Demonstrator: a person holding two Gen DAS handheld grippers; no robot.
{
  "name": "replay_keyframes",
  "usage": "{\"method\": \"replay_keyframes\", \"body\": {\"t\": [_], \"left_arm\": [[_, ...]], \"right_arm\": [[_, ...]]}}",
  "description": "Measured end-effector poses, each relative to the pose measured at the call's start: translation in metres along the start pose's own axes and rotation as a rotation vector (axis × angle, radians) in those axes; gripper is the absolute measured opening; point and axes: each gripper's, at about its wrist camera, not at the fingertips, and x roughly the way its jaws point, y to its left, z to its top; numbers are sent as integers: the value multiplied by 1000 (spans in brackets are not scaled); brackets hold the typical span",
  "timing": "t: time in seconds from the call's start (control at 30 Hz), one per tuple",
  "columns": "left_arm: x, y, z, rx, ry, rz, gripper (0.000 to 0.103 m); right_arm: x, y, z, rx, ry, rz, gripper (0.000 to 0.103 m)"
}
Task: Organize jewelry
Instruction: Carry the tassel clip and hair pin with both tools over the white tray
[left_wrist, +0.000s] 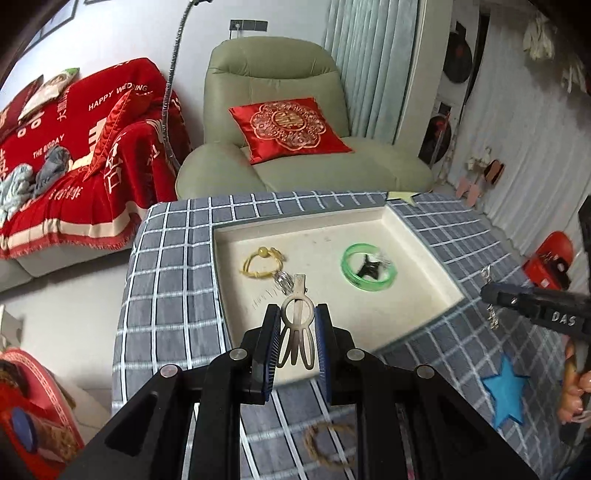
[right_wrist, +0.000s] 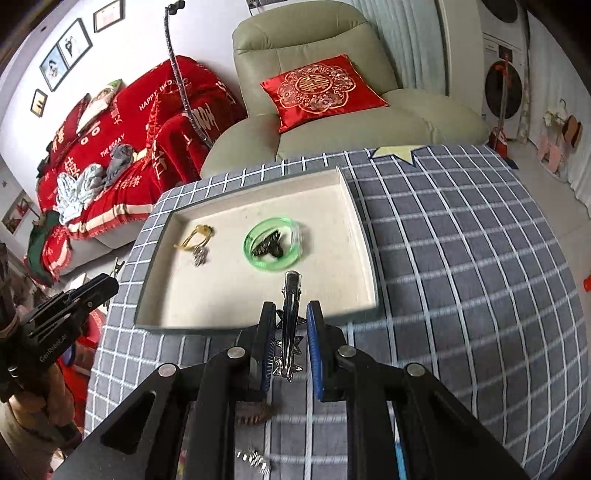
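Pinching a pale metal hair clip (left_wrist: 297, 325) between my left gripper (left_wrist: 295, 338) pads, I hold it over the near edge of the cream tray (left_wrist: 424, 258), while my right gripper (right_wrist: 291, 339) clamps a silver star-studded clip (right_wrist: 290, 332) above the tray's near rim. Inside lie a green bangle (left_wrist: 369, 271) ringing a dark clip (left_wrist: 369, 269), and a yellow cord bracelet (left_wrist: 260, 260), all on the grey checked cloth (left_wrist: 170, 266)

I see grey cloth (left_wrist: 177, 266) with white grid, cream tray (left_wrist: 406, 229), green bangle (left_wrist: 369, 273), yellow cord bracelet (left_wrist: 255, 264), blue star (left_wrist: 508, 395), red cushion (left_wrist: 288, 127).
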Motion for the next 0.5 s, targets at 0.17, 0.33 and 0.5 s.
{"method": "replay_keyframes", "body": {"t": [0.17,0.33,0.5], "left_arm": [[34,1,11,-4,49,25,35],[64,3,16,-26,77,71,35],[88,4,14,-43,114,81,35]], "right_arm": [[28,-3,17,-3,19,-10,18],[56,-9,27,-1,37,-31,18],[80,-12,33,-5,60,-54,18]]}}
